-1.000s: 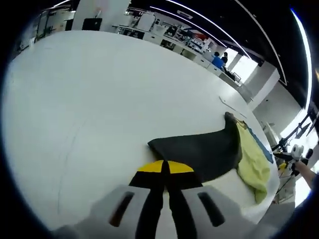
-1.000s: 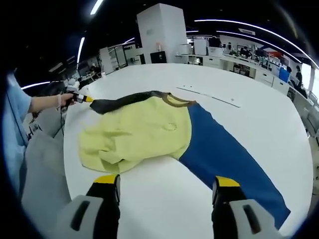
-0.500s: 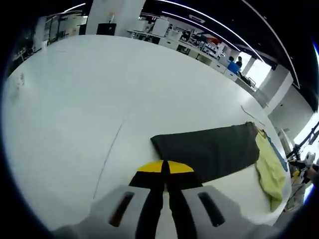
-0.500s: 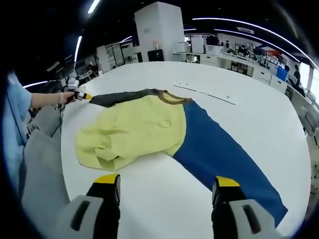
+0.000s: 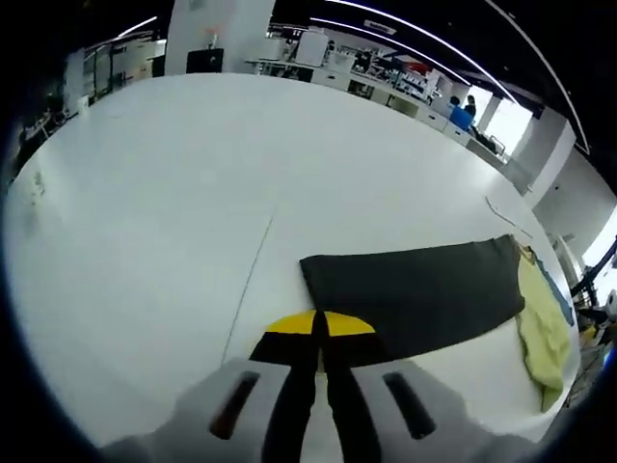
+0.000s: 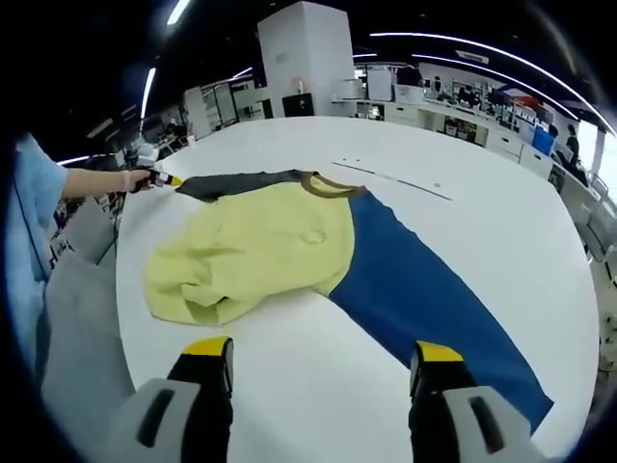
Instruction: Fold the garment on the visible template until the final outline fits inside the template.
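Two grippers, unequally placed: the left gripper (image 5: 320, 333) has its jaws pressed together on the dark sleeve (image 5: 410, 297), which stretches rightward from its tips. The right gripper (image 6: 323, 362), jaws spread, hangs apart from the shirt (image 6: 260, 246) lying ahead on the counter (image 6: 463, 164).

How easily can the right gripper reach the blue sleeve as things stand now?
Probably easily. The right gripper is open and holds nothing, and the blue sleeve lies flat just ahead of its fingers, with bare white table around and nothing between.
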Demonstrator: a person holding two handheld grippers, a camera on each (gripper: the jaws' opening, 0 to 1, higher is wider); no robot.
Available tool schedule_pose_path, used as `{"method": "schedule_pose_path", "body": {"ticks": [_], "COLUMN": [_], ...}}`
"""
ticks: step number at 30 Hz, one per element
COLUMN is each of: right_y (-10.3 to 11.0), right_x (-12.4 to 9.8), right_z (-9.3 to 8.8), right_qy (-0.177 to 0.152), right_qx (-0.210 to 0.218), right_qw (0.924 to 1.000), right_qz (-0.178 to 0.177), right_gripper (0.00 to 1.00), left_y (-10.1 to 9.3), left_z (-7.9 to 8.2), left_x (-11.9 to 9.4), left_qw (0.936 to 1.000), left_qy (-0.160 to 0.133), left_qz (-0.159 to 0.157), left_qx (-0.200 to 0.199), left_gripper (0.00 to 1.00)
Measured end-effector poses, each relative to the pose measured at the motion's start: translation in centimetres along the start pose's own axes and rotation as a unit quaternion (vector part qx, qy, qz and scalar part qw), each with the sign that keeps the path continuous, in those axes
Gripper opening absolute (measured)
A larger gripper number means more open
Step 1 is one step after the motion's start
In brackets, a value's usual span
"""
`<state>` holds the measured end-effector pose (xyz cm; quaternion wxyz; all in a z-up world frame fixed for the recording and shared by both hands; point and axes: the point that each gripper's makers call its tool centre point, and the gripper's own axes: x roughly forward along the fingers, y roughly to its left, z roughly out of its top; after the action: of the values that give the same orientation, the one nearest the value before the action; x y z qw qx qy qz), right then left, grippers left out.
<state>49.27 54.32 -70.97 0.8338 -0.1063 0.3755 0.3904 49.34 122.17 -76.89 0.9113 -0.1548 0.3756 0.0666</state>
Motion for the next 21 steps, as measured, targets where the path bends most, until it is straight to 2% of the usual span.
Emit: {"method": "schedule_pose_path", "body": {"ticks": [8,12,14,19,21], "right_y": [0.1,0.3,0.4,0.4,0.5], "right_x": [0.0,0.0,0.0,0.0,0.1], "right_z": [-0.4,-0.5,-0.5,-0.3,-0.2], "right_qy": [0.001,0.001,0.000,-0.002,-0.003], "right_qx": [0.006,0.008,0.007,0.008,0.008], "right_qw": [1.0000,1.0000,1.0000,1.0000,1.0000], "right_qz": [-0.002,-0.001,0.000,0.000,0.001], "right_gripper": [0.74,0.74,0.74,0.74,0.74], "left_y": [0.0,-0.2,-0.3,-1.5,-2.3], "left_z": [-0.3,-0.2,-0.2,0.0,0.1], "left_x": [0.0,-0.5,-0.6,-1.4,-1.7], "left_qw": [1.0000,0.9990,0.9986,0.9951,0.9906], "left_qy": [-0.002,-0.015,-0.020,-0.037,-0.045], "left_qz": [0.001,-0.004,-0.008,-0.036,-0.055], "left_qx": [0.009,0.043,0.049,0.084,0.117], "left_gripper": [0.00,0.01,0.11,0.25,0.33]}}
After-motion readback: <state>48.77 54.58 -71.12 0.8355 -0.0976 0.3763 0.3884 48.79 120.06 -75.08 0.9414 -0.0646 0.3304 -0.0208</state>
